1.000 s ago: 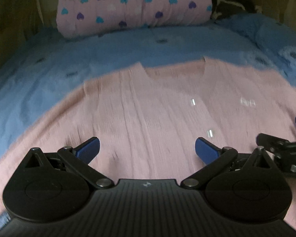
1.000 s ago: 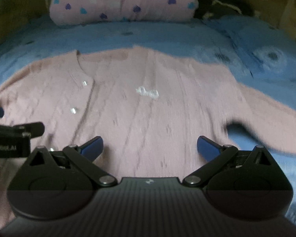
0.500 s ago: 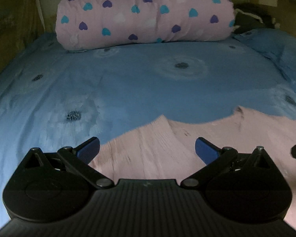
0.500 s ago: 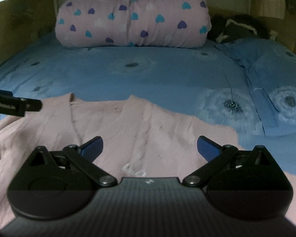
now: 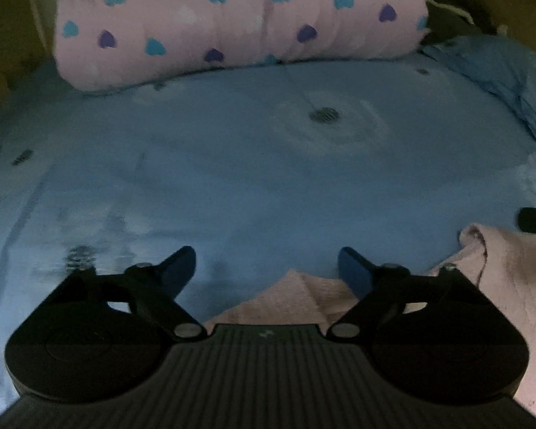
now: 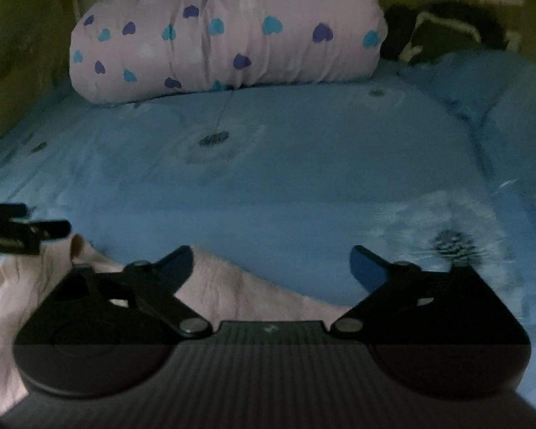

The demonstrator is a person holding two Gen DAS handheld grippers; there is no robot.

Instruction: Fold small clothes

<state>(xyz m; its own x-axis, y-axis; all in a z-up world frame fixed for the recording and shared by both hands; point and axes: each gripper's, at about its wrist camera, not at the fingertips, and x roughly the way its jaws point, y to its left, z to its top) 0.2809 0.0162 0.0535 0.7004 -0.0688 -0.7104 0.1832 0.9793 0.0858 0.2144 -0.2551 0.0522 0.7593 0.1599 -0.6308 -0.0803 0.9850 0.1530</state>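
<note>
You hold the left gripper (image 5: 268,268) and right gripper (image 6: 271,268) over the top edge of the pink cardigan (image 6: 225,286) on the blue bedspread (image 5: 250,178), jaws just narrowing yet still gaping and empty, poised to pinch that edge.

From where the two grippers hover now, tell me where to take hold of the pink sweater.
Grip the pink sweater at its far top edge, one shoulder per hand-held gripper. Come down from above: the knit lies flat on the blue bedspread, and the left hand-held gripper and right hand-held gripper, jaws just narrowing, hold nothing.
</note>
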